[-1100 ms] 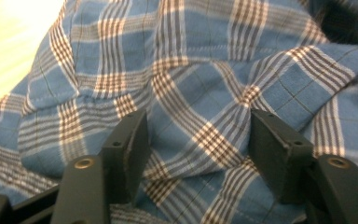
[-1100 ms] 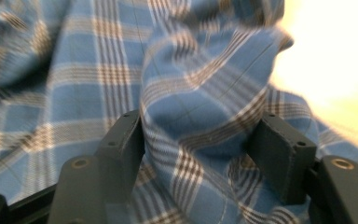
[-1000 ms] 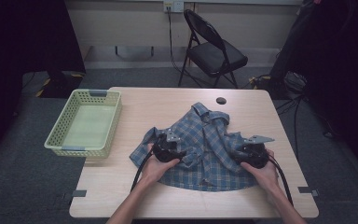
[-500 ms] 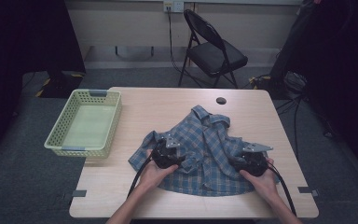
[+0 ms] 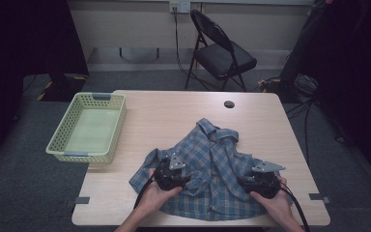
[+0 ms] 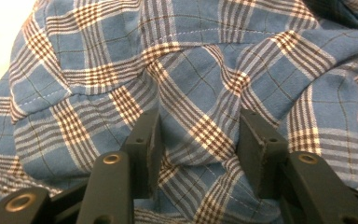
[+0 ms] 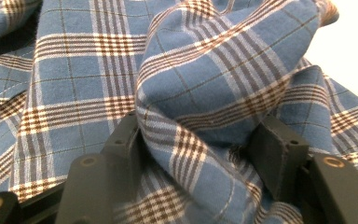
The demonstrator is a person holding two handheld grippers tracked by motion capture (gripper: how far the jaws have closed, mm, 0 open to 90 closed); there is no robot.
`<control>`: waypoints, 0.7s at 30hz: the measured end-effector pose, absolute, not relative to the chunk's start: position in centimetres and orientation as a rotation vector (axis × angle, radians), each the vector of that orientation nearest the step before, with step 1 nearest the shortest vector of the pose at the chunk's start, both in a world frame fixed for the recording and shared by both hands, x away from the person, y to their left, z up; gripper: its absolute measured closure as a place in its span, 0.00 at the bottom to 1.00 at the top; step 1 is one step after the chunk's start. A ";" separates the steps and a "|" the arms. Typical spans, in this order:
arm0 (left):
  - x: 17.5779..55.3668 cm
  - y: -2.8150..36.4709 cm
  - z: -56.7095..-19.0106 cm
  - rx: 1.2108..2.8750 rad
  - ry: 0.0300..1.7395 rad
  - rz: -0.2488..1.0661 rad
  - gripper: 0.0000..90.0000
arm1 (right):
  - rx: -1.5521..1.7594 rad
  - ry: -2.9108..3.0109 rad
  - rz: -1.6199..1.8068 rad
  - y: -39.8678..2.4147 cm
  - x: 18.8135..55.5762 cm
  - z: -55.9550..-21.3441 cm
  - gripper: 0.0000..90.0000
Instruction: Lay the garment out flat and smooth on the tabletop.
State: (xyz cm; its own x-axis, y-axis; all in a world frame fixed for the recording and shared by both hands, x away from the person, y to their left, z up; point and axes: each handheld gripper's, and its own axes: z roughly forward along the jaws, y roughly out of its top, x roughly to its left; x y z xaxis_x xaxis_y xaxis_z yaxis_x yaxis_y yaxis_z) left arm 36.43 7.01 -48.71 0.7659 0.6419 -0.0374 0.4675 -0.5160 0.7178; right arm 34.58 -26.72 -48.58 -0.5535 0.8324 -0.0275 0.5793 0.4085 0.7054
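Note:
A blue plaid shirt (image 5: pixel 213 157) lies crumpled on the near half of the wooden table (image 5: pixel 174 111). My left gripper (image 5: pixel 176 171) rests on the shirt's left part, and in the left gripper view (image 6: pixel 200 135) its jaws hold a raised bulge of plaid cloth (image 6: pixel 191 60) between them. On the shirt's right part sits my right gripper (image 5: pixel 261 180); in its own view (image 7: pixel 200 140) a thick fold of the cloth (image 7: pixel 214 70) is pinched between the jaws. A hand holds each gripper at the table's near edge.
A pale green plastic basket (image 5: pixel 60 140) stands empty at the table's left edge. A dark round grommet (image 5: pixel 229 104) sits near the far edge. A black folding chair (image 5: pixel 222 55) stands beyond the table. Bare tabletop lies between basket and shirt.
Both grippers have drawn back toward the near edge, and the shirt has come with them, bunching up between them.

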 end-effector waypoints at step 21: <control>36.6 8.1 -47.9 2.174 0.800 0.273 0.89 | 1.144 2.182 1.129 -28.7 34.1 -45.3 0.79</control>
State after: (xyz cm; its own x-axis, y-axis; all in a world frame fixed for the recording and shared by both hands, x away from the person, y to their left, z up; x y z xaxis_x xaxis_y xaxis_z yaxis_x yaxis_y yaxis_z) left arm 36.56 8.08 -47.88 0.7783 0.6247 -0.0635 0.4554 -0.4918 0.7421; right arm 34.12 -28.75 -45.35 -0.5682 0.8229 -0.0012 0.4741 0.3285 0.8169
